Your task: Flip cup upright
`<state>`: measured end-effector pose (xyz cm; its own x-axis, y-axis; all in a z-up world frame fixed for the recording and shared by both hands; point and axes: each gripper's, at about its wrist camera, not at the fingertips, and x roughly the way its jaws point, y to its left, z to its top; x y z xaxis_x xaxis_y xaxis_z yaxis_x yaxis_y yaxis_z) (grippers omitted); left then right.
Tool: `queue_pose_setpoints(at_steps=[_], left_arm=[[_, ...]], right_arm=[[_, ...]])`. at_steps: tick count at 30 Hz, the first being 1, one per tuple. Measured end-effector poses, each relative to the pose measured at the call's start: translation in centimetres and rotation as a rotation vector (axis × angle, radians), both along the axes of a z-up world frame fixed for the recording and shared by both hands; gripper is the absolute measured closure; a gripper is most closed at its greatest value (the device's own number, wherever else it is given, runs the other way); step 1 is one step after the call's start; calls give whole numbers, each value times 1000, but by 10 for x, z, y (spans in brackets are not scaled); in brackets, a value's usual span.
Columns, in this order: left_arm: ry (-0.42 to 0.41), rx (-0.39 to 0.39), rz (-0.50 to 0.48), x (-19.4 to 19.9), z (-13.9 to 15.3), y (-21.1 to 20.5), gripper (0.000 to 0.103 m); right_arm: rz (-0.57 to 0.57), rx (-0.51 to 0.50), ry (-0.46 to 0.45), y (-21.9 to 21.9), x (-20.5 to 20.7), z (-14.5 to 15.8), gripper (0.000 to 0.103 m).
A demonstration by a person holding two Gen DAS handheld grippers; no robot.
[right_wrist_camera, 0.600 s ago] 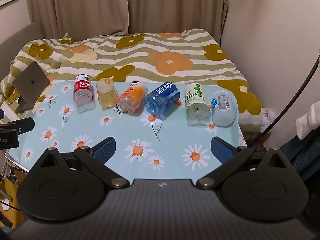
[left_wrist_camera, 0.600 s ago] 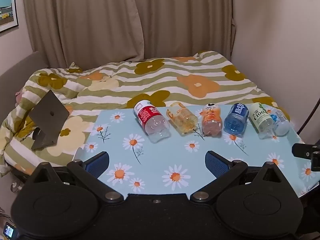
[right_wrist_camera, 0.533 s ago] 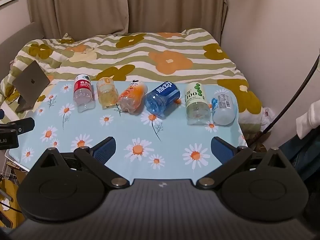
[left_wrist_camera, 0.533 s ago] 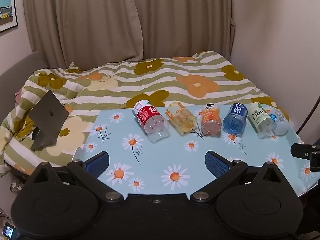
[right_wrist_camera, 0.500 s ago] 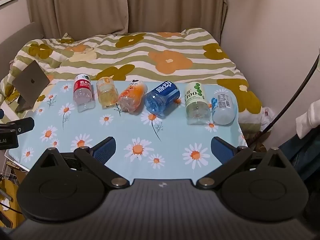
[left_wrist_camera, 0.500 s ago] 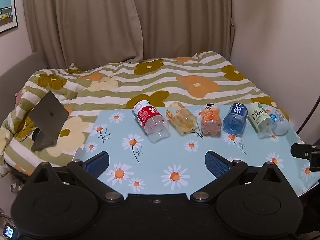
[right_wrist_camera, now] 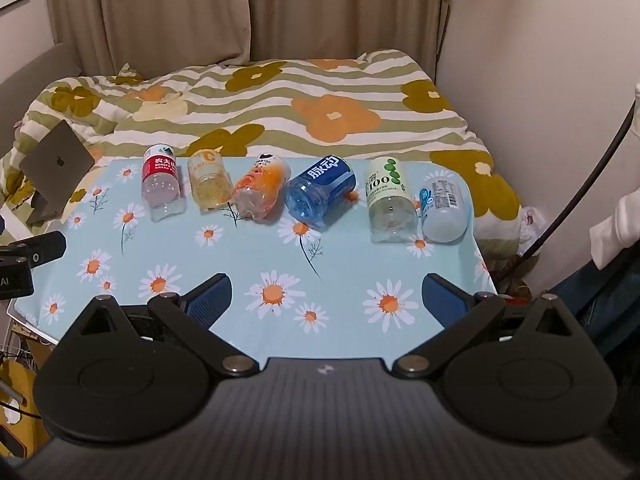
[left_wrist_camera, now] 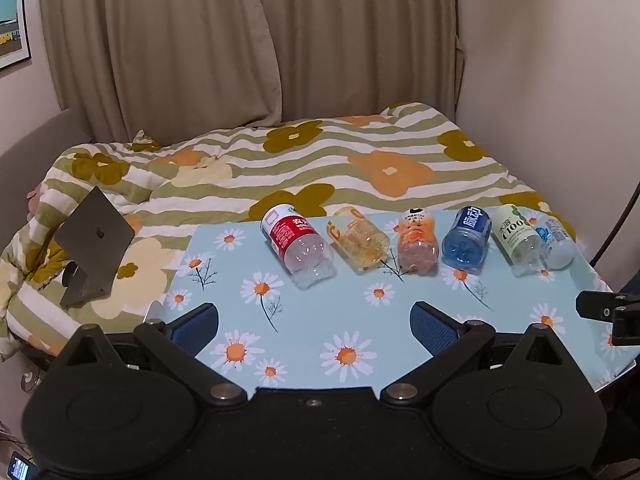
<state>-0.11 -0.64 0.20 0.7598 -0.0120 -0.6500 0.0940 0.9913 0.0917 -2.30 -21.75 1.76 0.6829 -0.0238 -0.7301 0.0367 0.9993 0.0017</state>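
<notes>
Table: daisy-print cloth [left_wrist_camera: 360, 320] against a bed.
Cups: six cut bottles [right_wrist_camera: 320, 192] lying sideways, well beyond both grippers.
Left gripper [left_wrist_camera: 314, 324]: jaws apart, empty.
Right gripper [right_wrist_camera: 326, 298]: jaws apart, empty.

Home bedroom: quilted bed [left_wrist_camera: 320, 168], drawn curtains [left_wrist_camera: 240, 40], framed picture [left_wrist_camera: 14, 24].

Both wrist cameras look forward and slightly down from the near edge of the table [left_wrist_camera: 312, 320], the left one from its near-left end and the right one [right_wrist_camera: 280, 264] from its near-right end, both well back, sharing the tabletop and the bed [left_wrist_camera: 320, 160] beyond.
</notes>
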Motion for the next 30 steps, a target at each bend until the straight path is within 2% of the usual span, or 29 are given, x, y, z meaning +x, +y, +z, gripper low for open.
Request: queue_pose_setpoints(at_steps=[30], left_arm=[[3,-4,-5,1,0,0,0]], right_arm=[[-13,5,9,3,0,0,0]])
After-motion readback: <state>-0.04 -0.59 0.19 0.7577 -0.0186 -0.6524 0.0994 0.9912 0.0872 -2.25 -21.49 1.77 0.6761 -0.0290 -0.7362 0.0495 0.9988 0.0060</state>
